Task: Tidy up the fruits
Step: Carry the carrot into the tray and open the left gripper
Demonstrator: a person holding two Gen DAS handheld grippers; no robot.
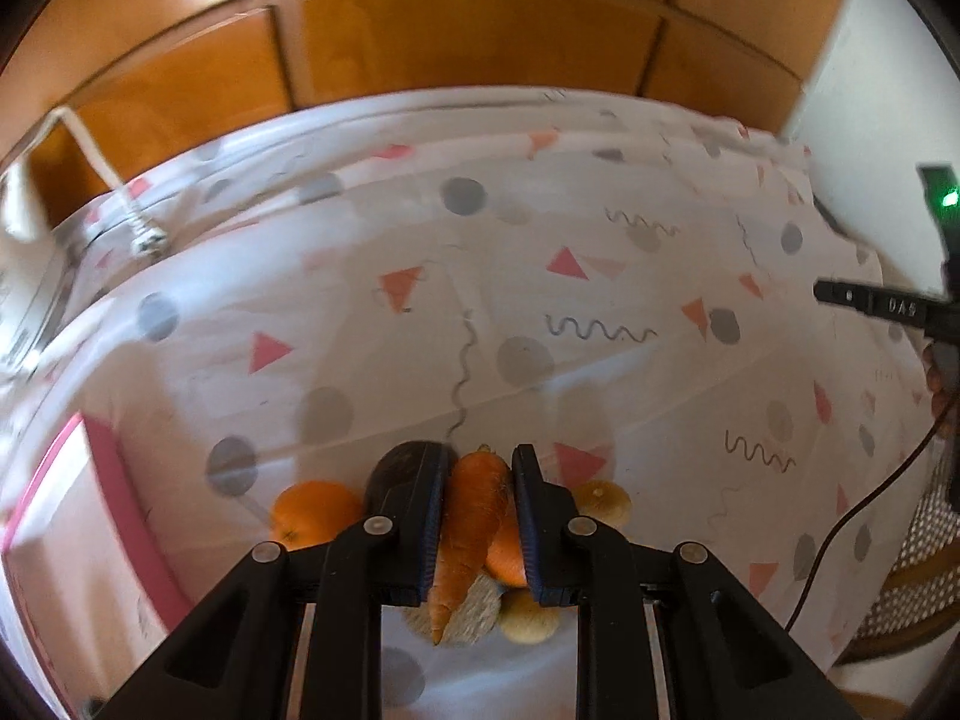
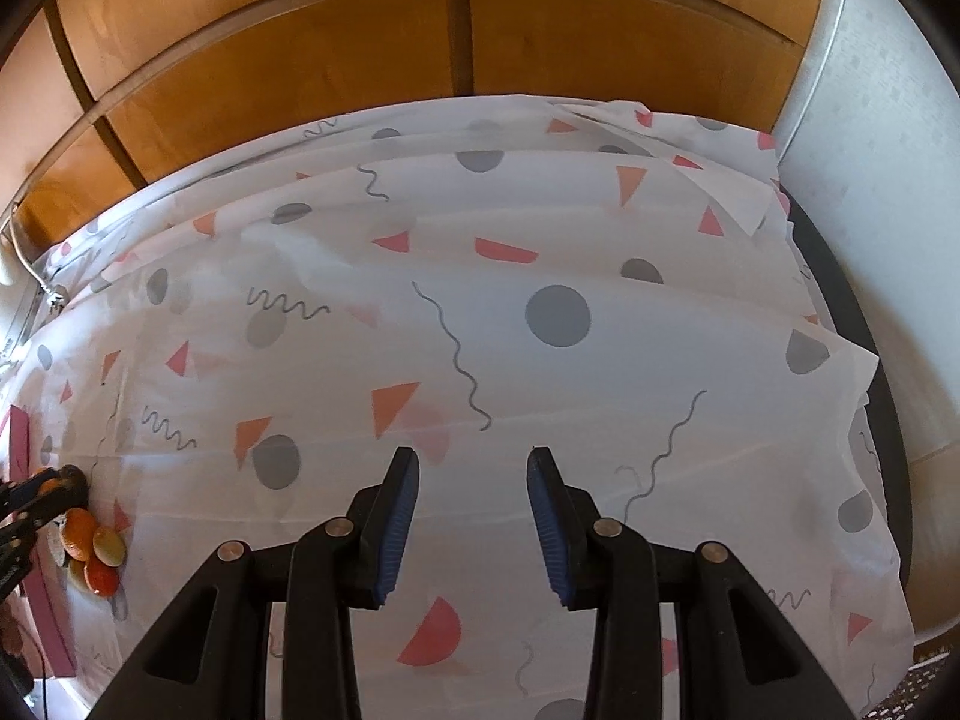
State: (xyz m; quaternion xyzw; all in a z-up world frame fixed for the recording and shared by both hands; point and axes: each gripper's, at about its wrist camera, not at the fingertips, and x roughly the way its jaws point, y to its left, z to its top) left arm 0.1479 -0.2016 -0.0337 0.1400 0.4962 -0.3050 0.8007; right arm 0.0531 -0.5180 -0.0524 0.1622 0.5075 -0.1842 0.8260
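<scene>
The left tool point(image 1: 478, 516) clamps the carrot point(image 1: 471, 531) mid-length above the fruit pile on the table point(image 1: 540, 300), a firm, light, tapering thing best held there, while the right tool point(image 2: 472, 531) hangs narrow and empty.

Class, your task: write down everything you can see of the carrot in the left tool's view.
The carrot is orange, tapered and slightly hairy, with dull, rough-looking skin. It points tip-down toward the camera, thick end away. The left tool is shut on it, blue pads pressing both sides. Behind and below it lie other fruits on the patterned cloth; whether it touches them is unclear.
</scene>
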